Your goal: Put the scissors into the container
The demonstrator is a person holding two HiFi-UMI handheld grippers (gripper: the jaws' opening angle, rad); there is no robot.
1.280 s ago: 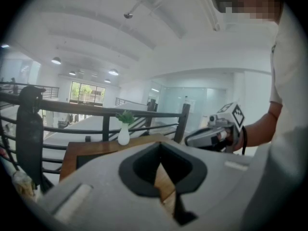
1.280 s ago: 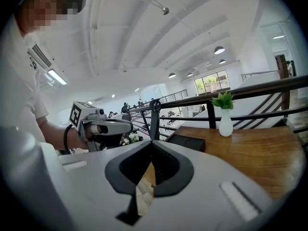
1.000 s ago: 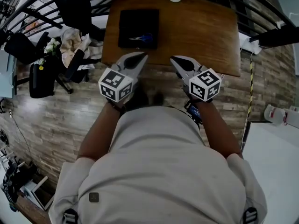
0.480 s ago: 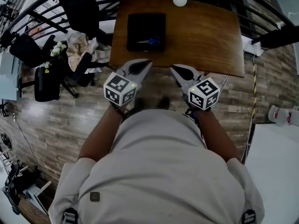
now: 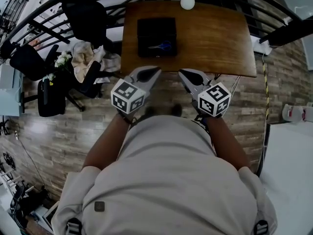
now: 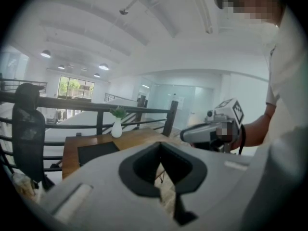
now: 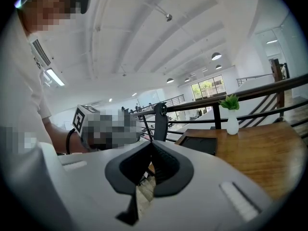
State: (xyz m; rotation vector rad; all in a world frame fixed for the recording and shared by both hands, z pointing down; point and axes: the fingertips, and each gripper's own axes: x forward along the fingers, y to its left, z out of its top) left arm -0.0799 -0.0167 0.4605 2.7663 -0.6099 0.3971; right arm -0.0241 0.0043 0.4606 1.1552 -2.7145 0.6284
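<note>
On table [image 5: 215, 38], scissors [image 5: 164, 46] well beyond closed jaws.

Nothing legible anywhere — no word, number or brand. The white cube [image 5: 128, 96] on the grey left gripper [image 5: 154, 71] and the other white cube [image 5: 214, 100] on the grey right gripper [image 5: 182, 73] bear only black square marker patterns.

I am working on an open office mezzanine: wooden desk [image 5: 215, 38] against a black railing [image 6: 96, 105], swivel chair [image 5: 87, 14] alongside, round ceiling lights [image 6: 103, 67] overhead.
</note>
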